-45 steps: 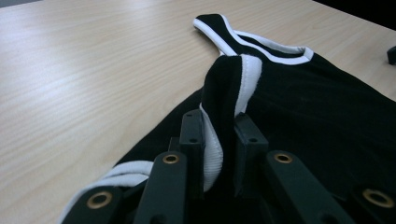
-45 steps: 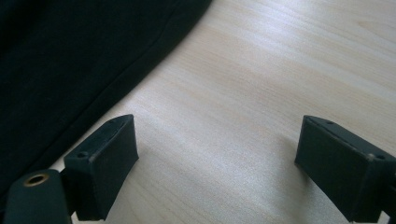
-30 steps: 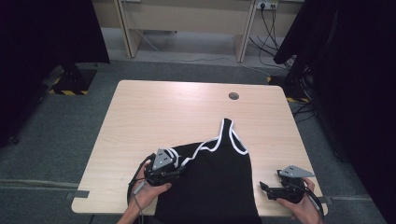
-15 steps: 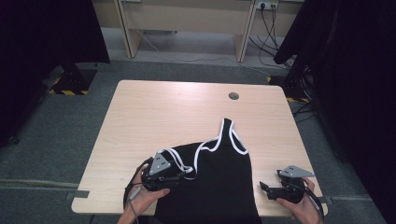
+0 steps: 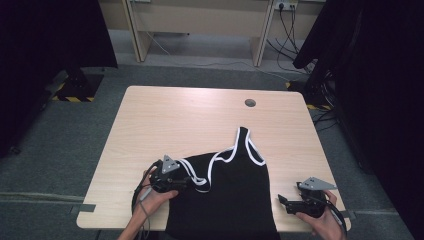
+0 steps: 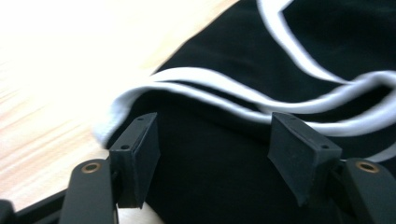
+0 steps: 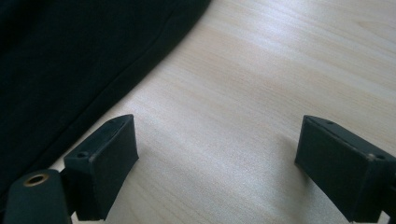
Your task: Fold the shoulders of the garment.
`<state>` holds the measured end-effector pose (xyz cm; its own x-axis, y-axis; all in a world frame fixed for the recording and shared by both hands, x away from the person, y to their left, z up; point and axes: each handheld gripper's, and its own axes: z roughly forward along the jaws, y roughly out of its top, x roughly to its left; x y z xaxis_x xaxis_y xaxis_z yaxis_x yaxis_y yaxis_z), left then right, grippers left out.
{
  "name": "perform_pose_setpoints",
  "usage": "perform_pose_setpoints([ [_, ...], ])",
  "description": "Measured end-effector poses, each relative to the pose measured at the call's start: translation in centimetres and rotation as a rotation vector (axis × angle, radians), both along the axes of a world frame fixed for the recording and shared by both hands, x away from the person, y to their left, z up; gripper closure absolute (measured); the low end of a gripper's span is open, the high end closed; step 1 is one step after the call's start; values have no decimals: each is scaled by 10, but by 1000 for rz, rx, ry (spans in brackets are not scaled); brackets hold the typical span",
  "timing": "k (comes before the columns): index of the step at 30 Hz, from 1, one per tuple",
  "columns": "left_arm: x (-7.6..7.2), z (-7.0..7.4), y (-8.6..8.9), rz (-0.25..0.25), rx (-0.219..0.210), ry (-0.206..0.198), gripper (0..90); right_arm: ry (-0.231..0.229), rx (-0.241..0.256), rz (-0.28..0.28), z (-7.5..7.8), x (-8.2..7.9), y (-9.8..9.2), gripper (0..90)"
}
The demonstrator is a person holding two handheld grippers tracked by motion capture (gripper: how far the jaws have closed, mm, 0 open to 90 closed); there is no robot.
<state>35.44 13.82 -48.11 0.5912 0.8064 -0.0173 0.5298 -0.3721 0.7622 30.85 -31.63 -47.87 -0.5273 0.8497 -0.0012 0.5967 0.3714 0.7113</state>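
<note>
A black sleeveless top (image 5: pixel 235 195) with white trim lies on the near half of the wooden table (image 5: pixel 190 120), its lower part hanging over the front edge. One strap (image 5: pixel 248 142) points toward the far side; the other strap (image 5: pixel 192 172) lies folded at the left. My left gripper (image 5: pixel 186 181) rests at that folded strap, open. In the left gripper view my left gripper (image 6: pixel 215 135) has its jaws spread above black cloth and the white trim (image 6: pixel 210 86). My right gripper (image 5: pixel 283 200) is open just right of the top's side edge. In the right gripper view my right gripper (image 7: pixel 217 149) hovers over bare wood, with the top's hem (image 7: pixel 70 70) at the left.
A round cable hole (image 5: pixel 250 102) sits near the table's far edge. Beyond the table are grey carpet, a desk frame (image 5: pixel 200 20) and cables (image 5: pixel 295 30). Dark curtains (image 5: pixel 380 75) stand at both sides.
My left gripper has shifted slightly left and toward the front edge, and the left strap now lies more bunched beside it. The right gripper has stayed in place.
</note>
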Motion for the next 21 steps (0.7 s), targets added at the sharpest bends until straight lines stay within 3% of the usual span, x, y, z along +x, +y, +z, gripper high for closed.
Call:
perform_pose_setpoints([
  [1, 6, -2, 3, 2, -19, 5, 343, 0, 0, 0, 0, 0, 0, 132],
  [4, 13, -1, 5, 11, -7, 5, 352, 0, 0, 0, 0, 0, 0, 132],
  [16, 40, -2, 9, 3, -47, 22, 343, -1, 0, -2, 0, 1, 0, 132],
  [19, 39, -2, 8, 4, -56, 26, 316, -1, -1, -2, 0, 1, 0, 131],
  [21, 36, -2, 7, -6, -68, 32, 236, -1, -1, -2, 0, 1, 1, 131],
])
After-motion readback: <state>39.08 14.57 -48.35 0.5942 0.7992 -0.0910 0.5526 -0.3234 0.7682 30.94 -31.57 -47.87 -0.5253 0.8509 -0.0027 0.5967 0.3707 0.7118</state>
